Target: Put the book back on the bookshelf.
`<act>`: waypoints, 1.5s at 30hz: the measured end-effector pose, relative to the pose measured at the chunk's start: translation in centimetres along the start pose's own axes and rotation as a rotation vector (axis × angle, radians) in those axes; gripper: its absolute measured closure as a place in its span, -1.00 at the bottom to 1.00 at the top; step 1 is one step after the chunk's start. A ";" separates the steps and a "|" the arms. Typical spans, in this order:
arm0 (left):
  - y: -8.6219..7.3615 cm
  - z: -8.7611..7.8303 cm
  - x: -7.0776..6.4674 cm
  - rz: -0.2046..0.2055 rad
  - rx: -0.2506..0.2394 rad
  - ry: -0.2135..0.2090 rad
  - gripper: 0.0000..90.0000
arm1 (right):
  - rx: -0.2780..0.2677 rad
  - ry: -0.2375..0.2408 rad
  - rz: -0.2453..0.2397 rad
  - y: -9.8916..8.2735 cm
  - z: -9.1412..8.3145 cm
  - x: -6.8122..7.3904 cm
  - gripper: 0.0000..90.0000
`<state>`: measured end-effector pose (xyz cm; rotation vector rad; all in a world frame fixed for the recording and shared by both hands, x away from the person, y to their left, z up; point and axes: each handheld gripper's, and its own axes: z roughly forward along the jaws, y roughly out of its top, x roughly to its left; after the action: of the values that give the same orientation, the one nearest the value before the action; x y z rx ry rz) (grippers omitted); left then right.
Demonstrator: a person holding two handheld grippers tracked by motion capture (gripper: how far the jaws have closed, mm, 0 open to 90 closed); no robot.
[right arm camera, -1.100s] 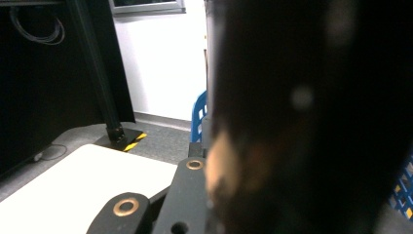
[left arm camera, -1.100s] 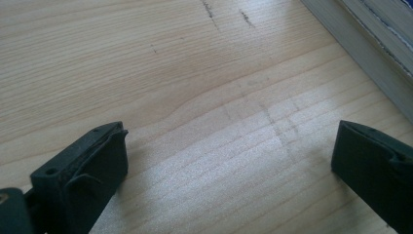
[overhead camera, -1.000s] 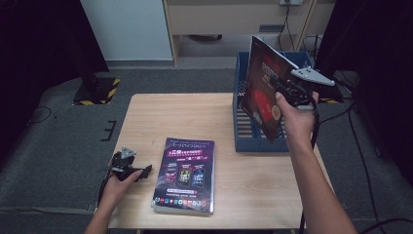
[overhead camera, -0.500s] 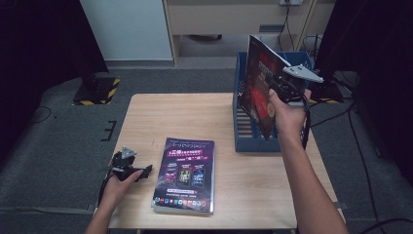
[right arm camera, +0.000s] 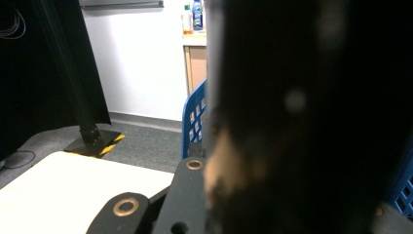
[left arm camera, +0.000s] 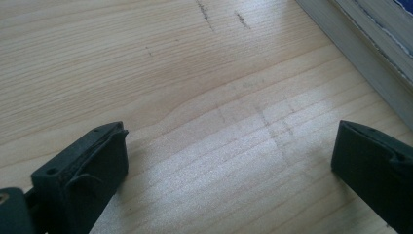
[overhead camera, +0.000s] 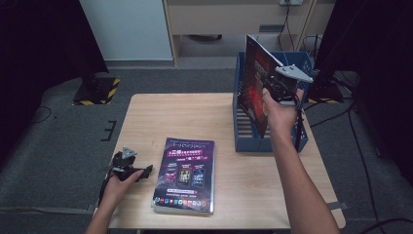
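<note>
Magazine [overhead camera: 254, 83], upper right of frame, thin, floppy, glossy: right gripper [overhead camera: 278, 87] clamped on its edge over the blue crate [overhead camera: 242, 126]; grip near spine. Left gripper [overhead camera: 127, 168] open, empty

The left claw [left arm camera: 229, 170] stands open over the pale wooden bench [left arm camera: 185, 83], one black jaw at the lower left and the other at the lower right, with bare wood grain between them. At the upper right corner the page edges of a stack of magazines [left arm camera: 363, 46] run diagonally across the bench, apart from both jaws.
</note>
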<state>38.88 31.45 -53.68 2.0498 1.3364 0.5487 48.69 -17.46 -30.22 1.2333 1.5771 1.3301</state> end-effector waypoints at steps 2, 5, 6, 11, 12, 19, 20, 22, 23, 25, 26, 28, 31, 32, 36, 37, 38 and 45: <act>0.0 0.0 0.0 0.000 0.000 0.000 -1.00 | 0.002 -0.003 0.005 -0.1 0.1 0.2 0.93; 0.0 0.0 0.0 0.000 0.000 0.000 -1.00 | 0.003 -0.013 0.000 -0.1 0.3 0.4 0.93; 0.0 0.0 0.0 0.000 0.000 0.000 -1.00 | 0.003 -0.019 -0.001 -0.1 0.4 0.4 0.93; 0.0 0.0 0.0 -0.001 -0.001 -0.003 -1.00 | 0.002 -0.036 -0.009 -0.3 0.8 0.5 0.93; 0.1 0.1 0.0 -0.002 -0.002 -0.003 -1.00 | 0.001 -0.042 -0.015 -0.4 0.9 0.6 0.93; 0.1 0.1 0.0 -0.001 -0.001 -0.004 -1.00 | 0.001 -0.069 -0.017 -1.2 2.0 1.1 0.93; 0.1 0.1 0.0 -0.001 -0.001 -0.004 -1.00 | 0.000 -0.068 -0.011 -1.3 2.2 1.1 0.93; 0.1 0.1 0.0 -0.001 -0.002 -0.004 -1.00 | -0.011 -0.072 -0.004 -1.7 2.5 1.2 0.93; 0.1 0.1 0.0 0.000 -0.001 -0.005 -1.00 | -0.017 -0.073 -0.002 -1.9 2.6 1.2 0.93; 0.1 0.1 0.0 0.000 -0.002 -0.004 -1.00 | -0.025 -0.077 0.005 -2.4 2.9 1.3 0.93; 0.1 0.1 0.0 0.000 -0.002 -0.004 -1.00 | -0.029 -0.081 0.001 -2.6 3.0 1.3 0.93; 0.1 0.1 0.0 0.000 -0.002 -0.004 -1.00 | -0.038 -0.085 0.000 -3.0 3.2 1.3 0.93; 0.1 0.1 0.0 0.000 -0.002 -0.005 -1.00 | -0.043 -0.088 0.003 -3.7 3.4 1.2 0.93; 0.1 0.1 0.0 0.000 -0.001 -0.005 -1.00 | -0.041 -0.091 0.003 -3.9 3.5 1.2 0.93; 0.1 0.1 0.0 0.000 -0.002 -0.005 -1.00 | -0.036 -0.099 0.000 -4.7 3.8 1.1 0.93; 0.1 0.1 0.0 0.000 -0.001 -0.005 -1.00 | -0.033 -0.101 -0.003 -4.9 3.9 1.2 0.93; 0.1 0.1 0.0 0.001 -0.002 -0.005 -1.00 | -0.031 -0.103 -0.009 -5.1 3.9 1.2 0.93; 0.1 0.1 0.0 0.002 -0.002 -0.007 -1.00 | -0.017 -0.109 -0.008 -6.3 4.7 1.3 0.93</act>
<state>39.03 31.38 -53.69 2.0503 1.3295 0.5427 51.38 -14.89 -37.24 1.2659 1.4898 1.2478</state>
